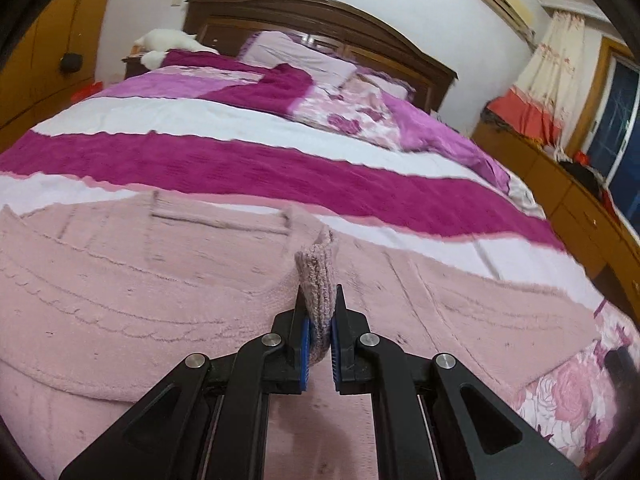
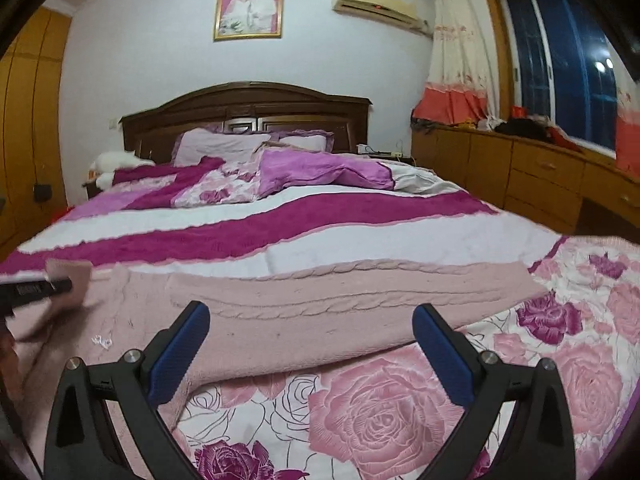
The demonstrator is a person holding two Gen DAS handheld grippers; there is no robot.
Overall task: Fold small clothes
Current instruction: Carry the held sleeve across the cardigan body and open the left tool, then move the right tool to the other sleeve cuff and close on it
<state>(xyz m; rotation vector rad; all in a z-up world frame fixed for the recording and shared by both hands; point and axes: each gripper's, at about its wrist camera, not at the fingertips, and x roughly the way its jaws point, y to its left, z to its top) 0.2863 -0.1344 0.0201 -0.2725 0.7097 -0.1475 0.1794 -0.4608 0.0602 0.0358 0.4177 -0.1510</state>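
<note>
Pinching a bunched fold of the pink cable-knit sweater, the left gripper has its blue pads pressed against the knit from both sides, and the caught ribbed edge stands up between the fingers. The sweater lies spread across the foot of the bed, over the magenta-and-white striped blanket and the rose-print quilt. In the right wrist view the sweater's sleeve stretches toward the bed's right edge, its cable pattern plain to see.

The right gripper hovers with its fingers spread wide, nothing between them, above the sweater's near hem where it meets the rose-print quilt. The left gripper shows at the left edge of that view, with knit fabric lifted at its tip. At the head of the bed sit lilac pillows against a dark wooden headboard, with a rumpled purple duvet in front of them.
</note>
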